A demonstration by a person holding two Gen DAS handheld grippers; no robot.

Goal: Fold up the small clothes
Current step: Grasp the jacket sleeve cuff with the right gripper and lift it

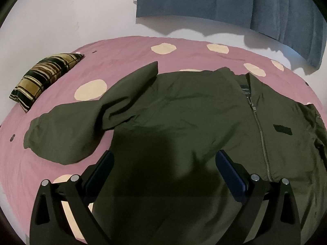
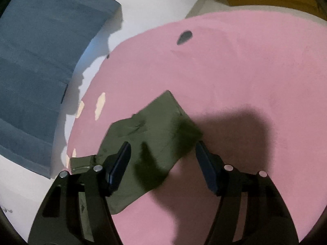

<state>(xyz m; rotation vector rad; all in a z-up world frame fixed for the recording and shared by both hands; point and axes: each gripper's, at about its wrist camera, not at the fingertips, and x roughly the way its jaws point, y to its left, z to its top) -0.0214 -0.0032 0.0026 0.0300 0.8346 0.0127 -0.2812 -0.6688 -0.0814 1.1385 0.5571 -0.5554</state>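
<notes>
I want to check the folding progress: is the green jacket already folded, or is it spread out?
Mostly spread. The green jacket lies flat on the pink bedcover, zipper up; only one sleeve lies bent back.

jacket (image 1: pixel 184 110) matt olive cloth, metal zip (image 1: pixel 259 130); bedsheet (image 2: pixel 245 81) smooth pink cloth; pillow (image 1: pixel 43 77) striped, perhaps velvety; curtain (image 1: pixel 224 2) matt blue.
</notes>
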